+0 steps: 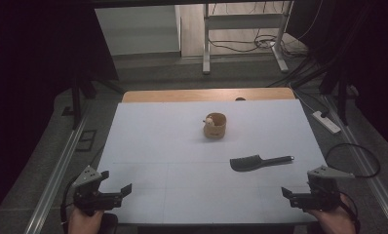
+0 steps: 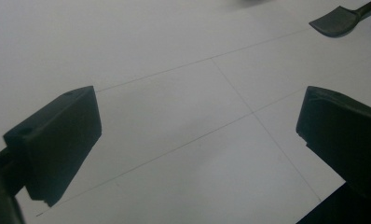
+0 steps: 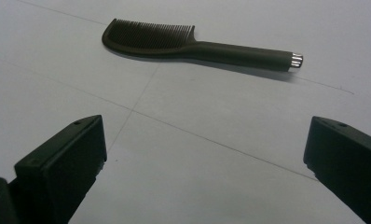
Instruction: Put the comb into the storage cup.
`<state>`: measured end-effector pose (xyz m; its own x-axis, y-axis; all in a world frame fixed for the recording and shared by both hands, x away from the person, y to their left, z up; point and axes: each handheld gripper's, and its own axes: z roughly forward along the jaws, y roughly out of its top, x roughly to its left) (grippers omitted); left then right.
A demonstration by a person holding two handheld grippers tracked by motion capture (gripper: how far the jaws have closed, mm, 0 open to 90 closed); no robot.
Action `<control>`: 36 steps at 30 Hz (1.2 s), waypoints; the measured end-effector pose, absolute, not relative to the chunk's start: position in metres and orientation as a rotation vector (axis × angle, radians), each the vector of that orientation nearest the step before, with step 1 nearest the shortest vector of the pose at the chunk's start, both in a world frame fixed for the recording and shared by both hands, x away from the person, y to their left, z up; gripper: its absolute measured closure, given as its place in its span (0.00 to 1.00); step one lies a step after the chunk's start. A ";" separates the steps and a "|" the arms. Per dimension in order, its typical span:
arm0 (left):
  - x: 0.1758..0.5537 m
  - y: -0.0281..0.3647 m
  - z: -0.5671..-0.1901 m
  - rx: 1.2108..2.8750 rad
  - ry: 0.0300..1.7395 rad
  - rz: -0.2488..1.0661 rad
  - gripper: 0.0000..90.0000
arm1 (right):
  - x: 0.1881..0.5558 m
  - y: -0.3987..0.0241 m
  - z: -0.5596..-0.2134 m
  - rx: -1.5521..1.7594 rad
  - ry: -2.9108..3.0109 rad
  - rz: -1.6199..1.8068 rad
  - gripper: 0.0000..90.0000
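Left gripper [image 1: 115,184] held low at the near left corner of the worktop [image 1: 182,146], gripped from below by the left hand [image 1: 85,220], jaws spread wide with nothing between them and angled inward toward the middle. Right gripper [image 1: 299,187] mirrored at the near right corner, carried by the right hand [image 1: 334,222], jaws likewise gaping and empty, pointed inward and slightly ahead. Both forearms entering from the bottom edge, well apart, cables trailing off each gripper, grey three-cornered plates uppermost.
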<state>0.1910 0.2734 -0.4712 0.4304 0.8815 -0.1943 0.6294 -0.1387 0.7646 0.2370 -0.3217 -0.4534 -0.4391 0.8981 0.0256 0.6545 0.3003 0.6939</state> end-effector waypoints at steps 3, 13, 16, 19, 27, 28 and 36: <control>0.191 0.274 -0.471 1.856 1.289 0.383 0.01 | 0.238 -0.321 -0.453 1.390 2.214 0.910 0.00; 0.189 0.276 -0.471 1.844 1.296 0.378 0.01 | 0.248 -0.319 -0.452 1.351 2.284 0.898 0.00; 0.189 0.276 -0.472 1.841 1.297 0.375 0.01 | 0.252 -0.320 -0.454 1.351 2.298 0.903 0.00; 0.189 0.276 -0.472 1.841 1.295 0.374 0.01 | 0.255 -0.321 -0.454 1.375 2.313 0.920 0.00; 0.190 0.276 -0.471 1.845 1.288 0.376 0.01 | 0.265 -0.319 -0.447 1.344 2.336 0.916 0.00; 0.190 0.276 -0.471 1.845 1.287 0.375 0.01 | 0.266 -0.319 -0.446 1.346 2.336 0.922 0.00; 0.190 0.275 -0.471 1.847 1.284 0.372 0.01 | 0.281 -0.316 -0.443 1.329 2.332 0.929 0.00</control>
<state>0.1904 0.2755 -0.4715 0.4320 0.8773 -0.2090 0.6295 -0.1274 0.7665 0.2814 -0.3158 -0.4434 -0.5271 0.8479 0.0561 0.6542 0.3628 0.6636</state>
